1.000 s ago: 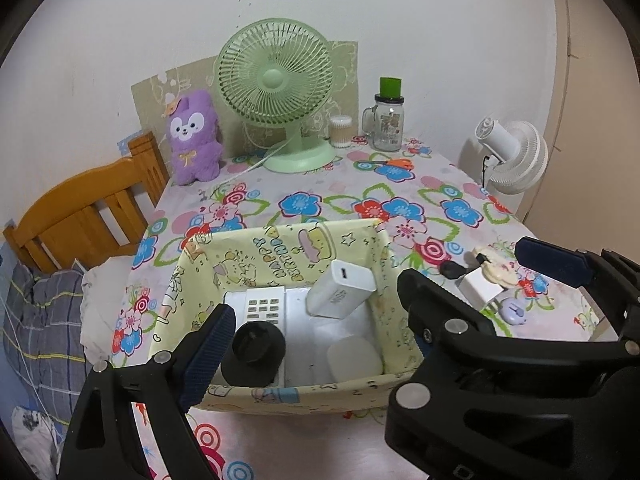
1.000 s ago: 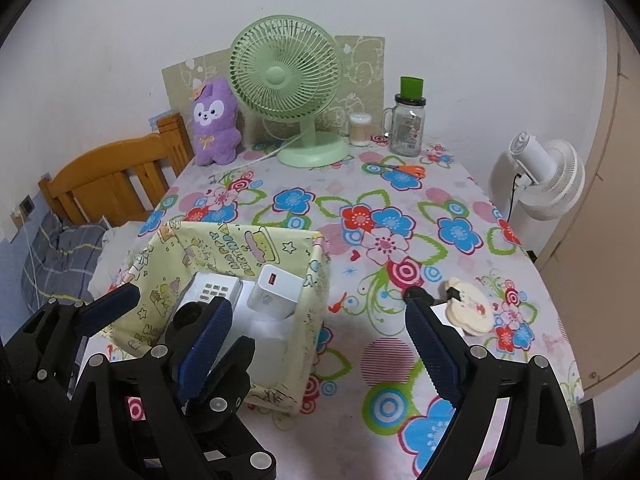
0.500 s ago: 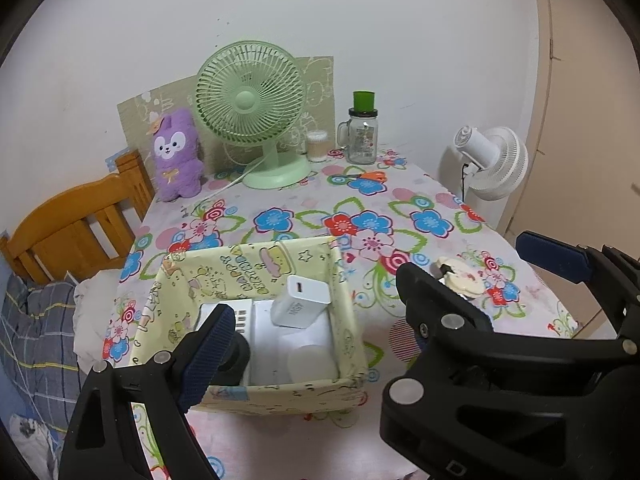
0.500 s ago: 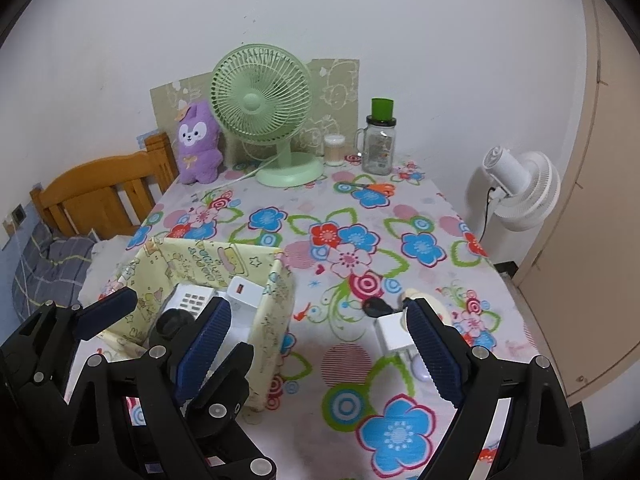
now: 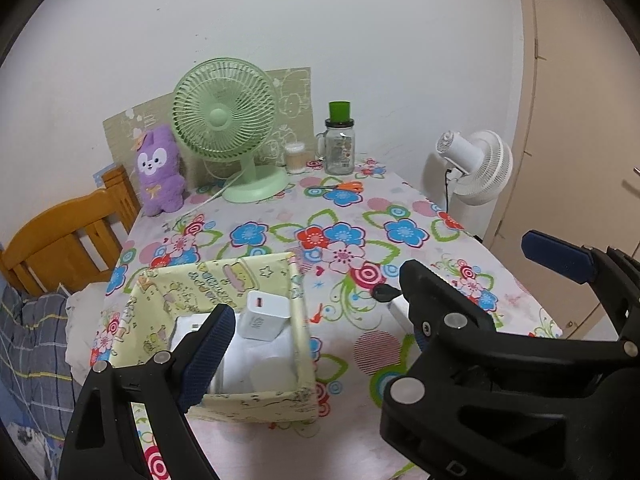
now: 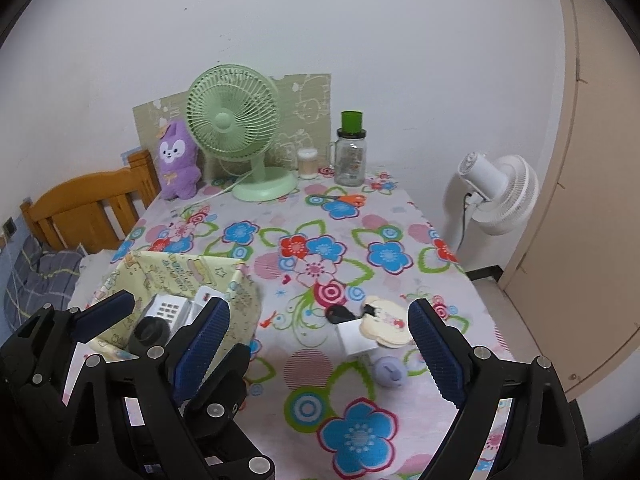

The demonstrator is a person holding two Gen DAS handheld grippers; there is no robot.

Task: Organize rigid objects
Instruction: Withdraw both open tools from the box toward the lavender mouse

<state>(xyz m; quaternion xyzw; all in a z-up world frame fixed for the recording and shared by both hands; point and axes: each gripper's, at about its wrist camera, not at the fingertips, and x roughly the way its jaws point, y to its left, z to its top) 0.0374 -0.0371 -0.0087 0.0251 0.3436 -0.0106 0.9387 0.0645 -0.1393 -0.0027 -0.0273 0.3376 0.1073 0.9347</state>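
A yellow fabric basket (image 5: 240, 276) (image 6: 176, 272) sits at the table's near left. Inside it are a white charger (image 5: 264, 316), a white keypad device (image 6: 168, 310), a black round object (image 6: 150, 330) and a white round piece (image 5: 272, 368). To its right, loose on the cloth, lie a black fob (image 6: 338, 314), a white adapter (image 6: 354, 336), a cream cartoon-shaped item (image 6: 384, 322) and a small lilac piece (image 6: 388, 372). My left gripper (image 5: 314, 290) hangs open over the basket's near right corner. My right gripper (image 6: 318, 304) is empty above the loose items, its jaws opening.
At the back stand a green fan (image 5: 226, 120), a purple plush (image 5: 158, 168), a glass jar with a green lid (image 5: 340, 144), a swab pot (image 5: 295, 158) and orange scissors (image 5: 344, 187). A white fan (image 6: 500, 188) stands off the right edge, a wooden headboard (image 6: 92, 204) on the left.
Both grippers have drawn back from the table and risen a little, so the basket and loose items look smaller. The right jaws have spread slightly wider.
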